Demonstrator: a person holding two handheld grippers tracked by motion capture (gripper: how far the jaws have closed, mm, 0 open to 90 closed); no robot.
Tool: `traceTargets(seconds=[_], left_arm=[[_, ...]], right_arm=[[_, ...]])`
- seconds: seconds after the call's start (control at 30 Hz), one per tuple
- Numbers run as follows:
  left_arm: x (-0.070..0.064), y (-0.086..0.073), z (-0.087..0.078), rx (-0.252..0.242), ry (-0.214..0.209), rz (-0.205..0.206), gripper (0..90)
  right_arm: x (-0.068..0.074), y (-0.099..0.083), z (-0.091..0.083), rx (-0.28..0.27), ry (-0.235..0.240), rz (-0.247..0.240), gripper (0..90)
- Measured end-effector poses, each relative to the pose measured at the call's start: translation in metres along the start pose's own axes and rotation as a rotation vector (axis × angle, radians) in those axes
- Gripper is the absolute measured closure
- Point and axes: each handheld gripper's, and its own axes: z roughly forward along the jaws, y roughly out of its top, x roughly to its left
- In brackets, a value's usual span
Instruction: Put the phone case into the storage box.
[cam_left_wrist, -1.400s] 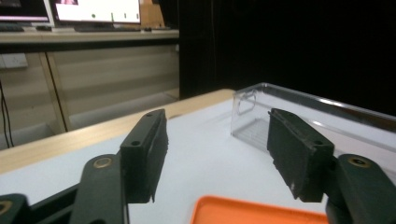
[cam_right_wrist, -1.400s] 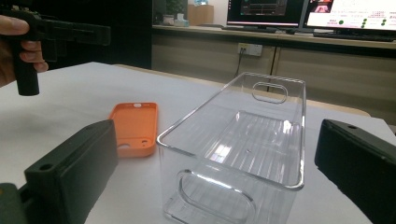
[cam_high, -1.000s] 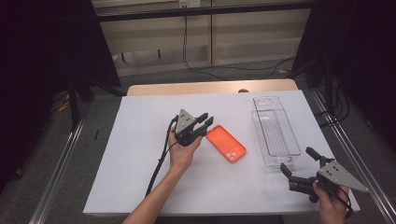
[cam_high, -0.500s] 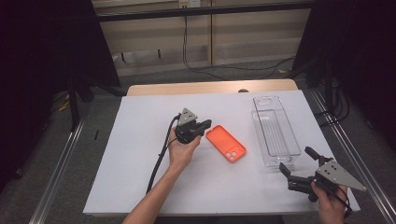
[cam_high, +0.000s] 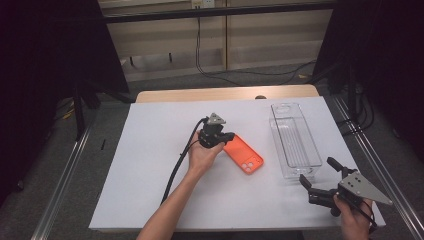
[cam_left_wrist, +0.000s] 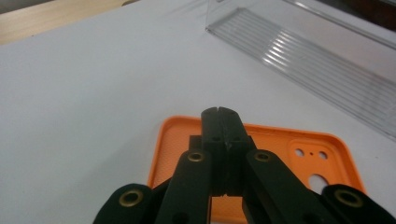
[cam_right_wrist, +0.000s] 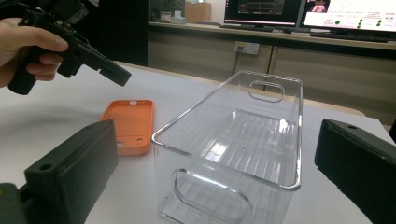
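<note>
Orange silicone phone case (cam_high: 244, 154) lies flat on the white bench (cam_high: 150, 165), inner side up, camera cut-outs toward the person's edge, directly under and just ahead of the left gripper (cam_high: 226, 136). In the left gripper view those fingers (cam_left_wrist: 222, 126) are clenched tight together with nothing between them, their tips hovering over the case's near rim (cam_left_wrist: 187, 122). A grasp here would likely need the fingers spread first, then one slid under or inside the raised rim while the other comes down outside it, since a thin flat case gives little else to pinch; pressing straight down with closed tips would probably only push it along the bench. To the left of those fingers the bench is bare and offers plenty of room for sliding or re-angling. To their right, near the case but apart from it, stands the clear rectangular plastic bin (cam_high: 294, 141) with handle cut-outs, empty, its long wall running parallel to the bench's side edge; any lift toward it has to clear that upright rim. Farthest right, the right gripper (cam_high: 320, 176) is held near the bench's front corner with its fingers (cam_right_wrist: 74, 163) released wide, pointing at the bin's short end, close to the bench edge.
</note>
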Motion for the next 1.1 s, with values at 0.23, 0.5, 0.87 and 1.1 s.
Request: traceTargets(seconds=[0.23, 0.5, 0.87, 1.1], left_arm=[[0.005, 0.011, 0.017, 0.038, -0.014, -0.017, 90.0], [0.005, 0.022, 0.036, 0.082, -0.010, -0.009, 90.0], [0.009, 0.018, 0.051, 0.089, 0.009, -0.005, 90.0], [0.011, 0.014, 0.058, 0.082, 0.011, -0.025, 90.0]], right_arm=[[0.000, 0.000, -0.001, -0.002, -0.003, 0.004, 0.0], [-0.001, 0.000, -0.001, -0.003, 0.002, 0.003, 0.0], [0.000, 0.000, -0.001, -0.002, 0.005, 0.002, 0.0], [-0.001, 0.000, -0.002, -0.001, 0.001, 0.006, 0.0]])
